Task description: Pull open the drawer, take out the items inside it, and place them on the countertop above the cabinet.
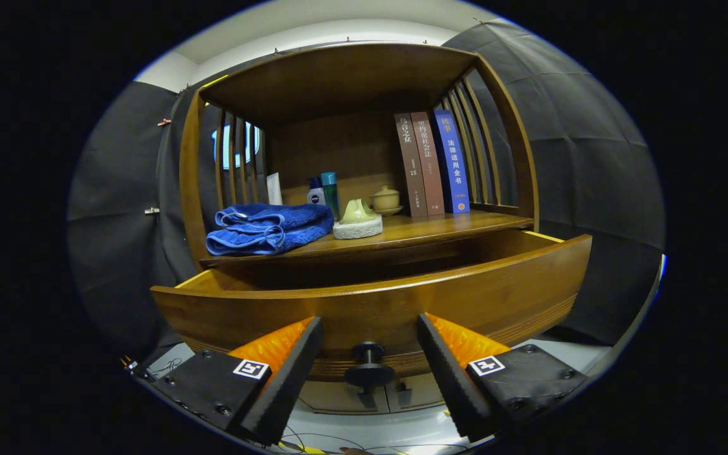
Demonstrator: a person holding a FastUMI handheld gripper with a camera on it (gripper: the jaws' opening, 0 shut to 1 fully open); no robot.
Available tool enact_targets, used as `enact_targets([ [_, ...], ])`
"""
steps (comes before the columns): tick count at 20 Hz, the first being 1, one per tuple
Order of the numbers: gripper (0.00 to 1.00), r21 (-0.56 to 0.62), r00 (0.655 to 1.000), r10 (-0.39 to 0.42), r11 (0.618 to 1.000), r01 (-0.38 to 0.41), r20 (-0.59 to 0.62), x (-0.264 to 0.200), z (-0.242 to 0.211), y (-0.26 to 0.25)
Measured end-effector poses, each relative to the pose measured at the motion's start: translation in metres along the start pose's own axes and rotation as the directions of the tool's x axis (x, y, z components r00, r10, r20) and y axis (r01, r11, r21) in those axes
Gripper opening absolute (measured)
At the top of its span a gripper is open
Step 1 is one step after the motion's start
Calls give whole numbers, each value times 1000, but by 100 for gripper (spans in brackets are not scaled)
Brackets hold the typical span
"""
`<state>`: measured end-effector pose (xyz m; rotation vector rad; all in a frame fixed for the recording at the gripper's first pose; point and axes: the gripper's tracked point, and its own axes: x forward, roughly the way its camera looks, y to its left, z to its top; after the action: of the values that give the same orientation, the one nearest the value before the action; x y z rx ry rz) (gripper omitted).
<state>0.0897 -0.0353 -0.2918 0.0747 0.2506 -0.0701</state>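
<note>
Standing pulled out from the wooden cabinet (351, 82), the drawer (370, 297) is seen with its curved front facing the camera; its inside is hidden behind that front, so its contents cannot be told. A dark round knob (369, 366) is fixed low on the drawer front. The gripper (369, 363) is held with its fingers spread wide, one finger to each side of the knob, and neither finger is seen touching it. Nothing is gripped.

On the countertop (440, 227) above the drawer, a folded blue towel (269, 229) is laid toward the left. Just beside it on the right, a pale green object (357, 212) is set on a white round pad (357, 229). Behind these, two small bottles (325, 193) are stood close together, and a white card (273, 188) is propped near the slatted left side. A small lidded pot (385, 199) on a saucer is placed further back, next to three upright books (432, 163) that lean against the slatted right side. Loose cables (313, 442) are noted on the pale floor below the fingers.
</note>
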Motion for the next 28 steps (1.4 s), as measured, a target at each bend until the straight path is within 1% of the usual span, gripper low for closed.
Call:
enact_targets([
  [7, 99, 8, 1000, -3, 1000, 3, 7, 46, 6, 3],
  [13, 99, 17, 1000, -2, 1000, 1, 6, 76, 9, 3],
  [17, 99, 23, 1000, -6, 1000, 6, 7, 87, 11, 4],
  [28, 99, 39, 1000, -1, 999, 0, 10, 86, 10, 6],
])
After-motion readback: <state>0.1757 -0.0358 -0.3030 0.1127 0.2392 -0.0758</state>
